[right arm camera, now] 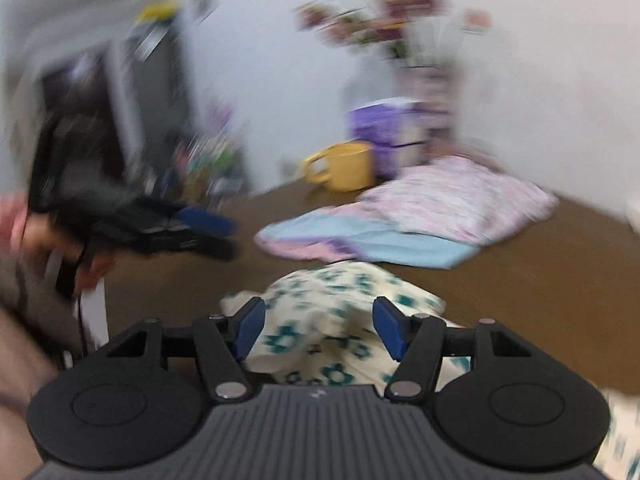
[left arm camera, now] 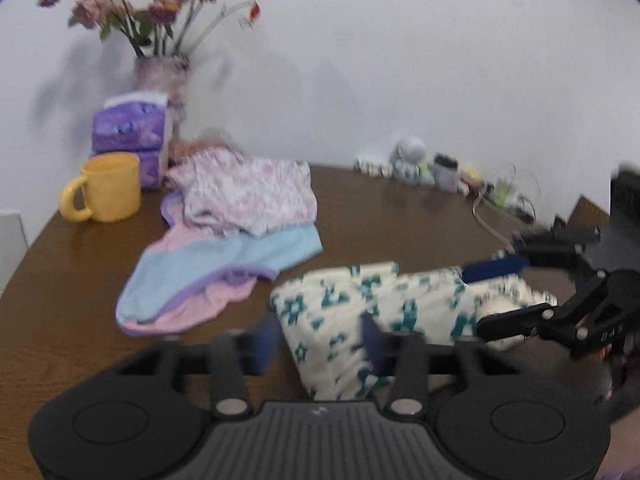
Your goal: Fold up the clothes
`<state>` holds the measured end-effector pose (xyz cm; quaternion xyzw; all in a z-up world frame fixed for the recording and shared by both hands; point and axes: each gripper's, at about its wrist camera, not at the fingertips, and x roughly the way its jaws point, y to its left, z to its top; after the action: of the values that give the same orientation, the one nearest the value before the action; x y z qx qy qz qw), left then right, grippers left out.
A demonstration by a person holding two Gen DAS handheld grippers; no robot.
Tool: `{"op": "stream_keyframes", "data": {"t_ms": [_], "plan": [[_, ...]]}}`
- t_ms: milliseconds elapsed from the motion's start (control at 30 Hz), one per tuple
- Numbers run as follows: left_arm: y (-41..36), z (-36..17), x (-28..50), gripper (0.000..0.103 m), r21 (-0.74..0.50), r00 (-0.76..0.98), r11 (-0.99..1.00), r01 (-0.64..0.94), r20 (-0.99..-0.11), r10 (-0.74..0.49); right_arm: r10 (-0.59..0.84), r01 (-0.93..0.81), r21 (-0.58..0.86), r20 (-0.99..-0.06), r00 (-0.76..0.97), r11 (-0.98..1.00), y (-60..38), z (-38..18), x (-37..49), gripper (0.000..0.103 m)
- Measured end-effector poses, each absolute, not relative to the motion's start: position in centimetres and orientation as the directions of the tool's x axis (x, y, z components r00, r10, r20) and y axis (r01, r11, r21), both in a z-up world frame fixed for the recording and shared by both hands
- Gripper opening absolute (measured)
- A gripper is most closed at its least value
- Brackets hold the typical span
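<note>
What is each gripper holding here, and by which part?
Nothing. The left gripper and right gripper are both open around the floral garment, with no fabric pinched between the pads.

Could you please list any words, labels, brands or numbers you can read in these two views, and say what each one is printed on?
"DAS": pale letters on the black body of the right claw, seen in the left wrist view; anything after them is cut off or blurred.
Purple tissue packs: blue emblems, too blurred to read.
Small white logo on the left claw housing: a mark, not legible text.
Right wrist view: motion blur, nothing readable.
</note>
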<state>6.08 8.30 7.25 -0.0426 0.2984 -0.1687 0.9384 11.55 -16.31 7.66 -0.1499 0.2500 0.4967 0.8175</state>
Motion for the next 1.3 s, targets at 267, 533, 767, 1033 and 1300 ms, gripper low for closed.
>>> {"op": "stream_keyframes", "data": {"t_ms": [267, 533, 767, 1033, 1300], "plan": [[7.6, 4.8, 6.7, 0.027, -0.186, 0.717, 0.906, 0.379, -0.56, -0.415, 0.57, -0.935, -0.238, -0.744, 0.349, 0.262, -9.8, 6.1, 11.3, 0.024], [6.2, 4.8, 8.5, 0.027, -0.185, 0.7, 0.864, 0.469, -0.518, -0.491, 0.532, -0.945, -0.175, -0.791, 0.303, 0.278, -11.5, 4.3, 13.3, 0.016], [3.4, 3.1, 10.0, 0.027, -0.094, 0.655, 0.833, 0.545, -0.573, -0.493, 0.526, -0.95, -0.151, -0.803, 0.279, 0.274, -12.5, 3.5, 13.7, 0.016], [3.1, 2.2, 10.0, 0.027, -0.063, 0.652, 0.831, 0.552, -0.588, -0.478, 0.627, -0.928, -0.009, -0.735, 0.258, 0.372, -15.9, 6.9, 16.7, 0.041], [3.0, 2.1, 9.9, 0.027, -0.054, 0.657, 0.832, 0.552, -0.587, -0.474, 0.644, -0.958, 0.048, -0.749, 0.153, 0.284, -12.4, 6.9, 24.1, 0.098]]}}
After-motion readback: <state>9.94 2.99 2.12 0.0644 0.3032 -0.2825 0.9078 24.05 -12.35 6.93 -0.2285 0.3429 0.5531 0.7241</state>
